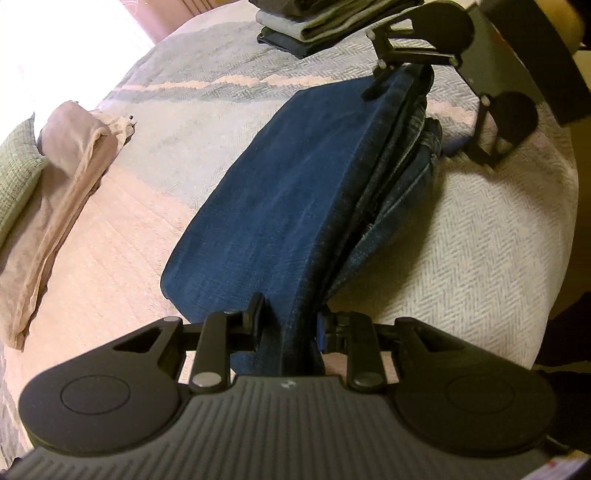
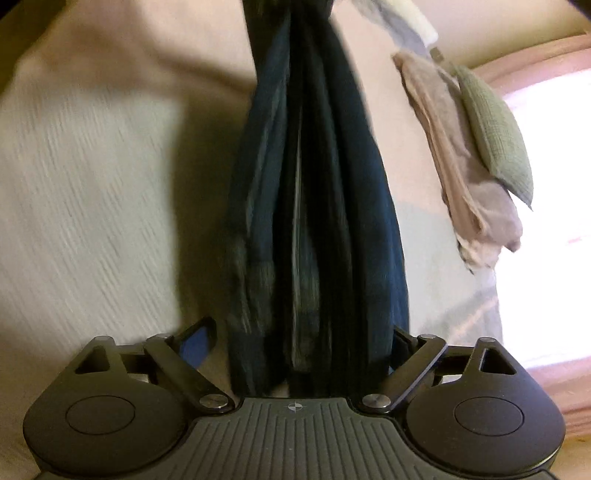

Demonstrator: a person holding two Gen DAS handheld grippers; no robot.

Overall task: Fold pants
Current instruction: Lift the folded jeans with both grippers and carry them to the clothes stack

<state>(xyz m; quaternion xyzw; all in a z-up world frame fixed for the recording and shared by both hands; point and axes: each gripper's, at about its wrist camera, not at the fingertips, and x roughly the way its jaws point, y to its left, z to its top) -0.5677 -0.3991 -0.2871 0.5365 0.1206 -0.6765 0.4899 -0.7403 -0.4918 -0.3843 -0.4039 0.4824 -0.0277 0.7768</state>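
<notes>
Two grippers on folded jeans, lying on bedspread; left gripper pinching near edge of denim stack; right gripper spread wide around thick far end, pads seemingly not pressing. Risk: one-sided grip, layers fan apart, fold slumps, bundle swings toward tan garment

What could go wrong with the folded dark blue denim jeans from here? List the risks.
1. The left gripper pinches only one end of the folded dark blue denim jeans; their loose layers fan apart along one side, so the fold may open.
2. The right gripper has open jaws around the other end, so that end may drop.
3. The stack of folded clothes lies close beyond and could be knocked.
</notes>
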